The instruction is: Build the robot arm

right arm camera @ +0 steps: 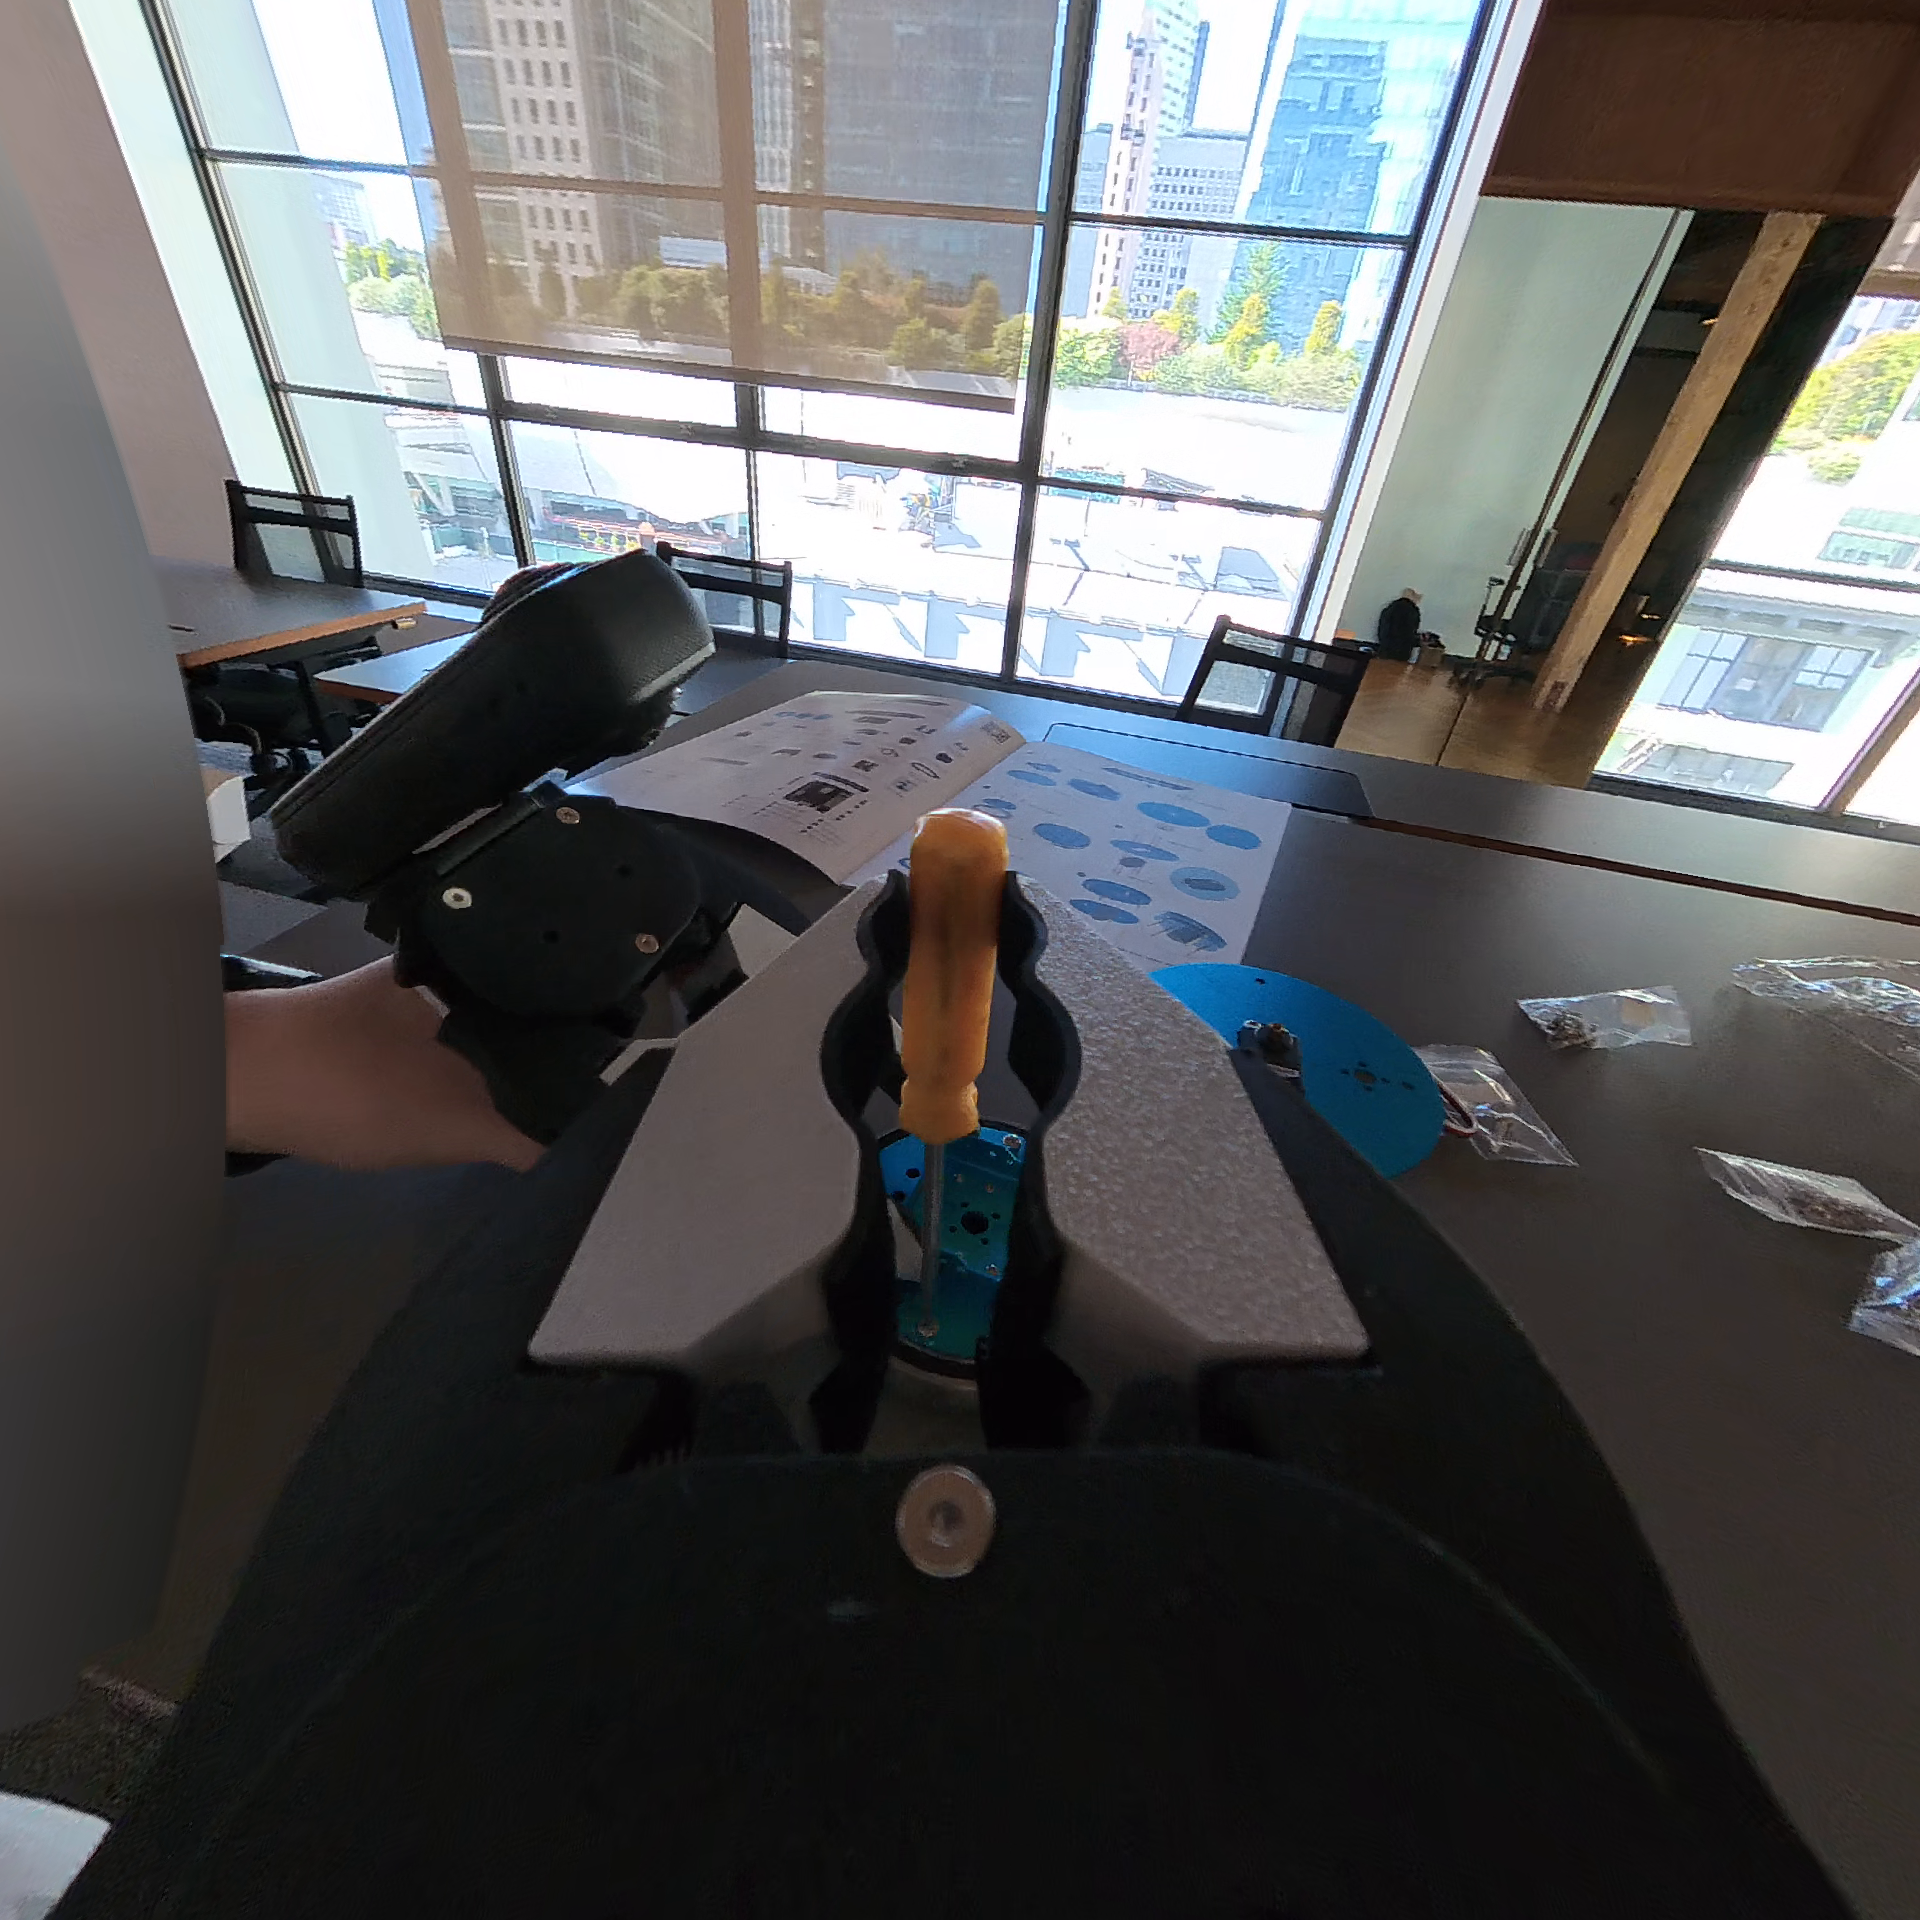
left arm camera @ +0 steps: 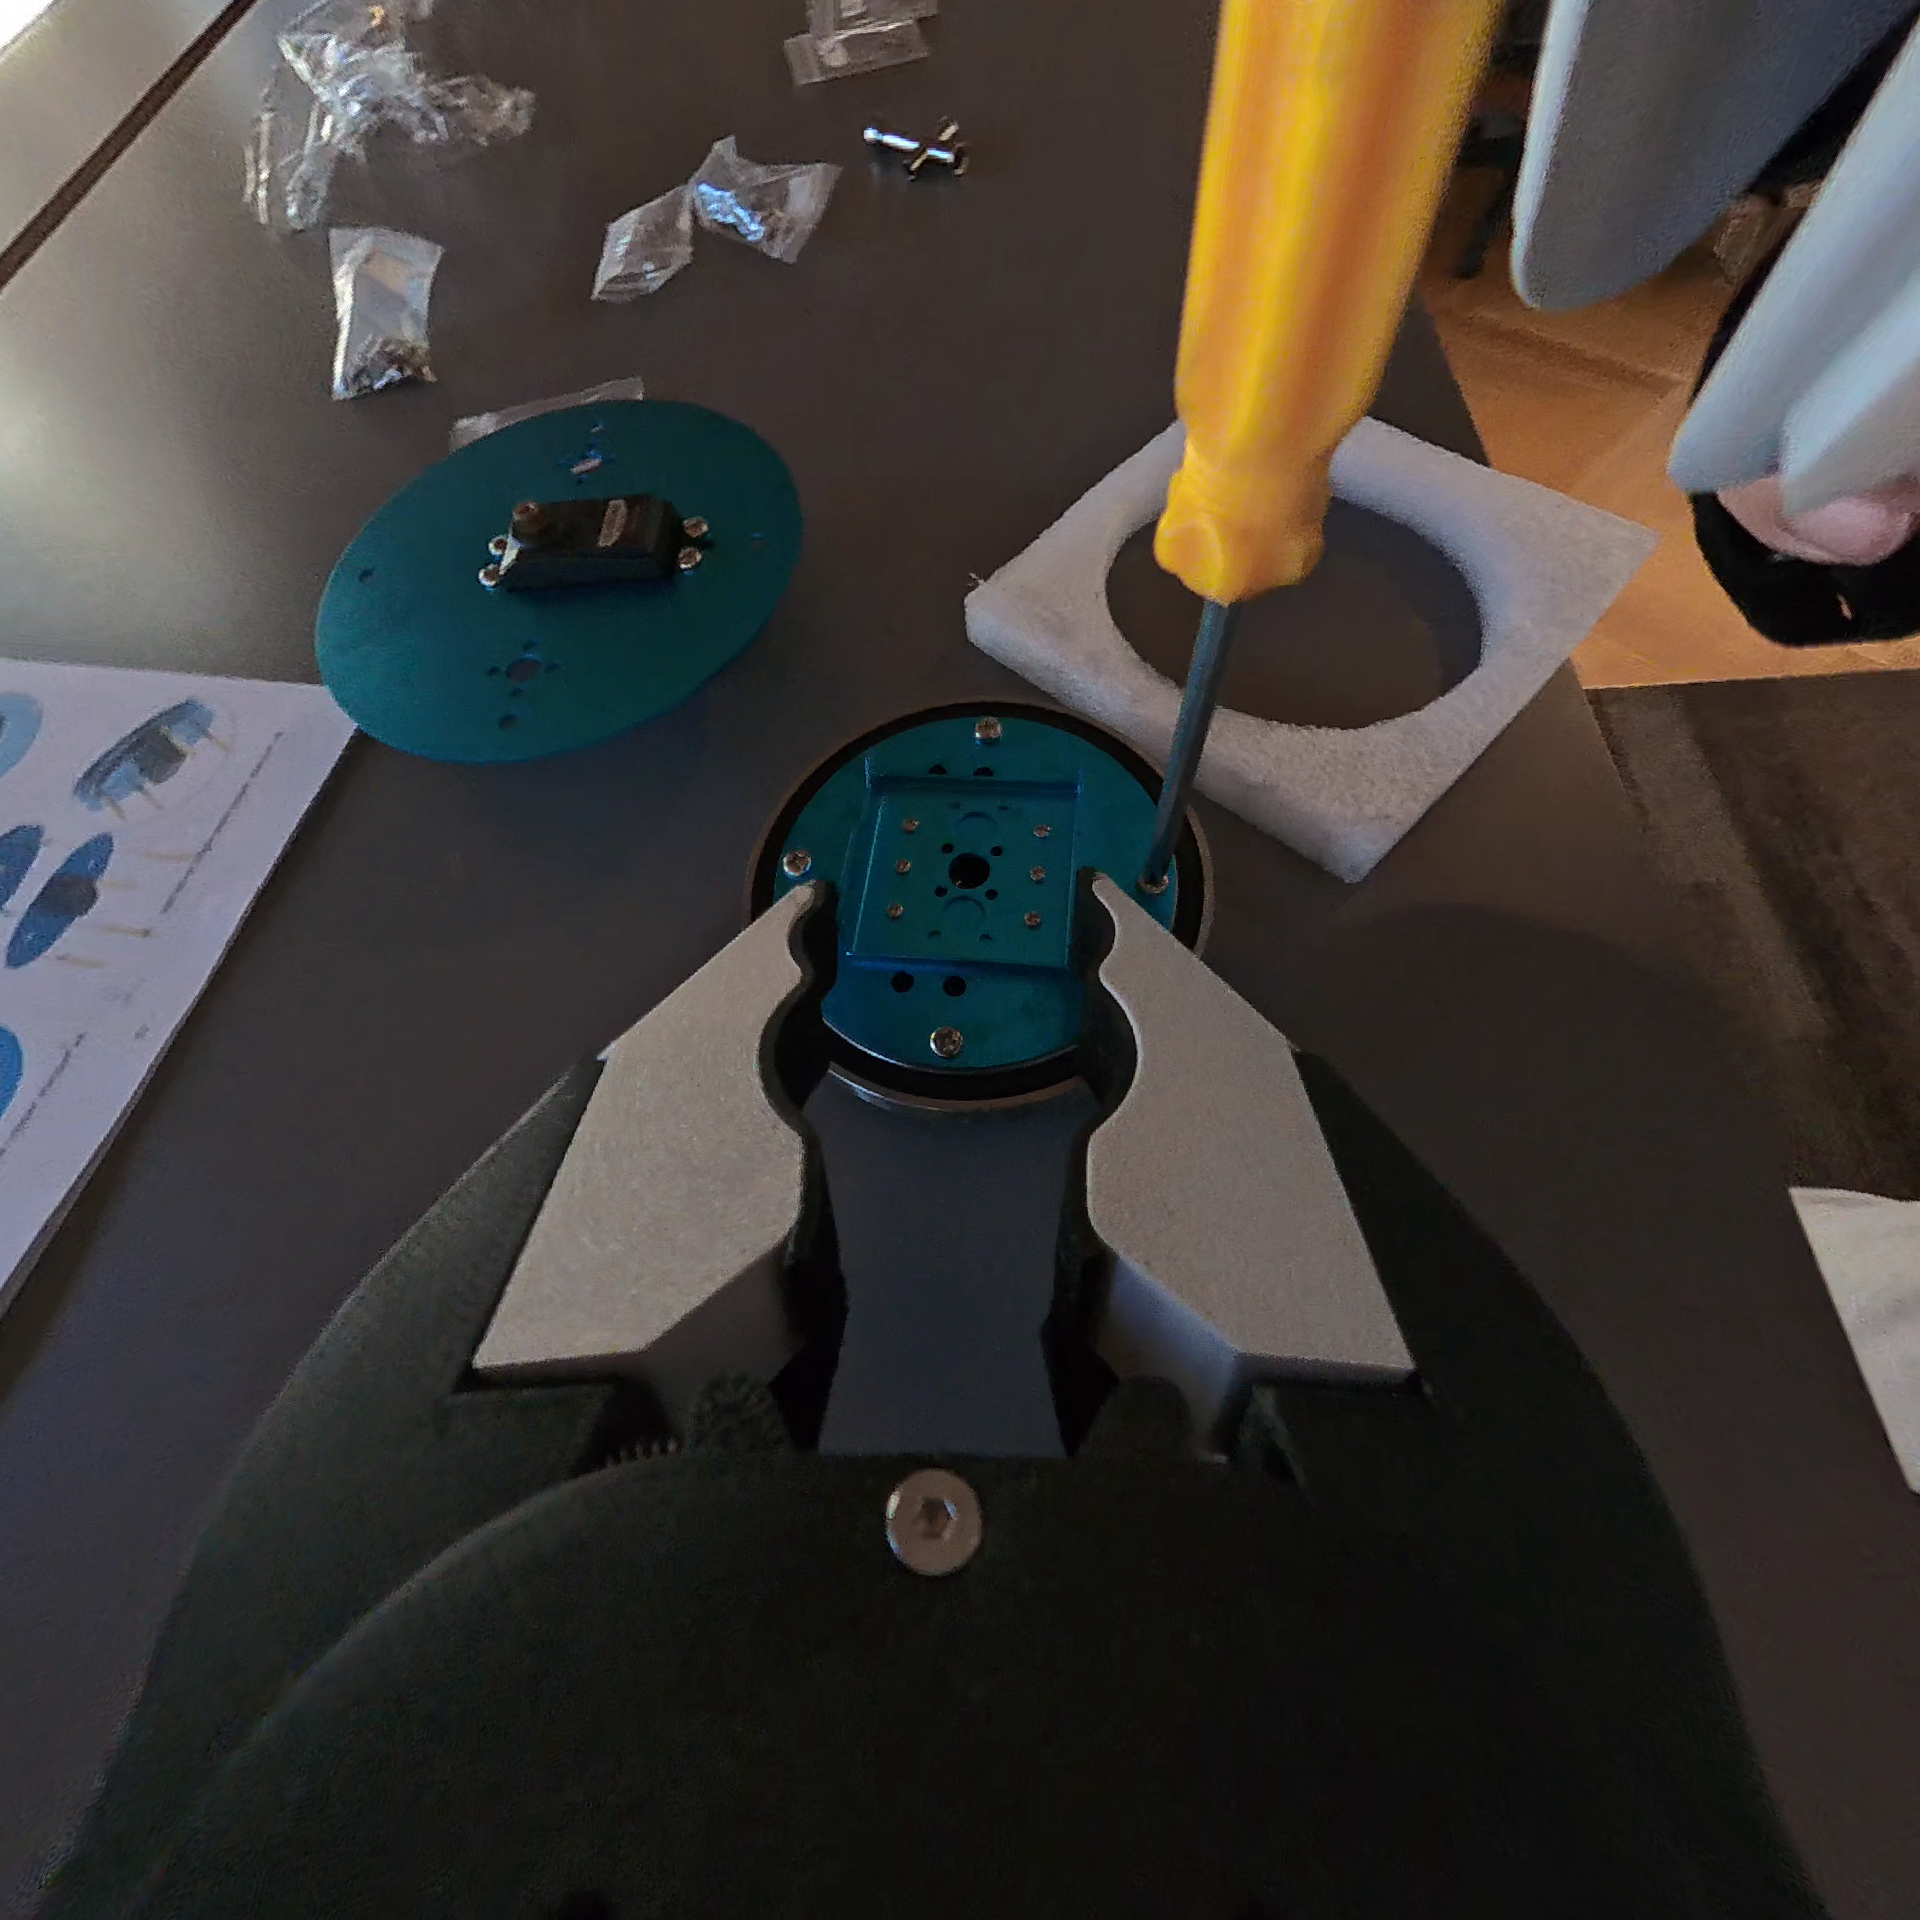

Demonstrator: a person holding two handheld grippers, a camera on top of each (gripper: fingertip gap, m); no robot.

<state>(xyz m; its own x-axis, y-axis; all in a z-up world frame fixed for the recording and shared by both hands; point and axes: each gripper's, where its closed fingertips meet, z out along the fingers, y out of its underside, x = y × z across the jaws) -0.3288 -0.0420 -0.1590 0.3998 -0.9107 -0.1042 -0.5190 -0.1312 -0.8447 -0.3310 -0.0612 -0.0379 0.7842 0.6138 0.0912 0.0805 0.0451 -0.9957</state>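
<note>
Clamping the yellow screwdriver (right arm camera: 951,987) near upright, the right hand-held gripper (right arm camera: 951,1039) set its tip on the blue round assembly's (left arm camera: 971,894) right-edge screw, while the left hand-held gripper (left arm camera: 951,894) pinched that assembly's raised bracket on the worktop (left arm camera: 520,1039).

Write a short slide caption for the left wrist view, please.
Left tongs grip a blue round assembly; a yellow screwdriver meets its rim screw.

No writing legible. White printed instruction sheet (left arm camera: 125,883) at table's left edge bears blue diagrams and tiny text lines, too blurred to read; small black servo (left arm camera: 582,540) label likewise.
</note>
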